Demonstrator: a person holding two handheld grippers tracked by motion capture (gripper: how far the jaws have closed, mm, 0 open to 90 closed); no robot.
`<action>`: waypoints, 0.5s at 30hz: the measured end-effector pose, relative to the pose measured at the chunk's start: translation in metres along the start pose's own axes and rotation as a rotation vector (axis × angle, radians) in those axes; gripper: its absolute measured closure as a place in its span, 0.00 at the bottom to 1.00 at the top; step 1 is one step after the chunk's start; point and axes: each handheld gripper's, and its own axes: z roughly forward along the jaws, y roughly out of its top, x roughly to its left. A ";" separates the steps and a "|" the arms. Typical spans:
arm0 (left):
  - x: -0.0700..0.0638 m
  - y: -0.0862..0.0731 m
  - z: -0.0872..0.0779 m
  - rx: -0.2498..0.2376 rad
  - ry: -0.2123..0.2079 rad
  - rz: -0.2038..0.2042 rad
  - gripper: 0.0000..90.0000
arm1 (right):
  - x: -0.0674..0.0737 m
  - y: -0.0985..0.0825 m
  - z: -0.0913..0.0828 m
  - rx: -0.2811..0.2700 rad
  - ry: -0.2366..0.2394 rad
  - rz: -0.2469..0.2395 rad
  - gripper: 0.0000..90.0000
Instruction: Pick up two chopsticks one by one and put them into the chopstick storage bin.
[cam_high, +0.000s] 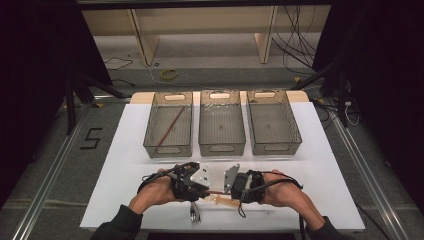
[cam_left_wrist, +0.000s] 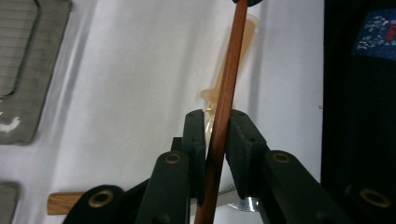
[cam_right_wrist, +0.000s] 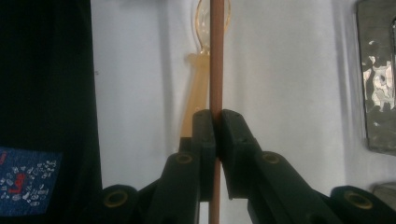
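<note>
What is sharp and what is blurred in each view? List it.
High view: dim and grainy, dark at both sides, white table brightest. Left gripper view: brown stick fairly sharp, pale spoon behind it soft. Right gripper view: stick crisp, its shadow on the table soft.

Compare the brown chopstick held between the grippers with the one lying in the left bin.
The held reddish-brown wooden chopstick hangs above the table, gripped by the left gripper and right gripper, roughly level across the view. The other brown chopstick lies diagonally, untouched, in the grey mesh bin. Both look thin, straight and brown.
</note>
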 end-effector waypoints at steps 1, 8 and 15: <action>-0.001 0.000 0.001 -0.002 -0.008 0.000 0.87 | 0.000 0.000 0.000 0.001 -0.002 -0.006 0.94; -0.004 0.002 0.002 0.014 -0.008 0.014 0.92 | -0.004 -0.005 0.001 -0.002 -0.015 0.005 0.89; 0.007 -0.006 -0.003 -0.002 0.043 -0.056 0.92 | -0.016 -0.010 -0.012 -0.091 -0.036 0.142 0.67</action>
